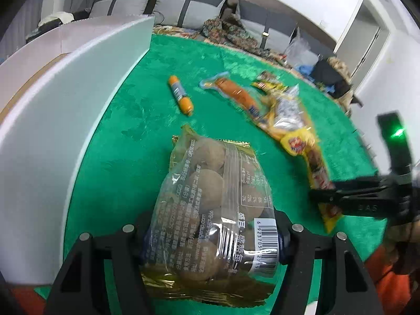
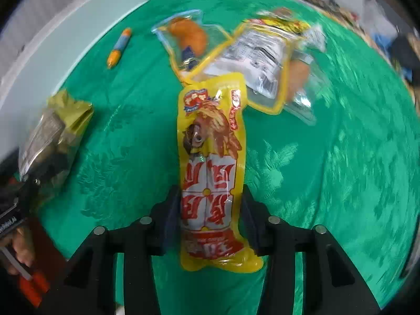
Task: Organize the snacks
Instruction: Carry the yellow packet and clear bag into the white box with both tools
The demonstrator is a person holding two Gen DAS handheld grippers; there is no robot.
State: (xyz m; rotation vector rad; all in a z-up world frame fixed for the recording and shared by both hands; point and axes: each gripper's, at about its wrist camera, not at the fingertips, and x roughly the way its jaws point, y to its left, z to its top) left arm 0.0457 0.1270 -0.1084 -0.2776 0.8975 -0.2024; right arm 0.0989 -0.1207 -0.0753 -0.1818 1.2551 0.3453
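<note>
My left gripper (image 1: 212, 236) is shut on a clear, gold-edged bag of round brown buns (image 1: 210, 189), its pads pressing both sides of the bag's lower half. The bag (image 2: 50, 136) also shows at the left of the right wrist view, next to the white box. A long yellow sausage packet (image 2: 210, 162) lies lengthwise between the pads of my right gripper (image 2: 210, 210), which pinch its edges just above the green cloth (image 2: 328, 170). In the left wrist view the right gripper (image 1: 328, 199) comes in from the right onto that packet (image 1: 309, 155).
A white box (image 1: 65, 105) stands along the left. Beyond the grippers lie a small orange sausage stick (image 2: 119, 48), an orange snack in a clear pouch (image 2: 187, 39) and a yellow-edged clear packet (image 2: 257, 55). A sofa (image 1: 189, 8) and clutter line the far edge.
</note>
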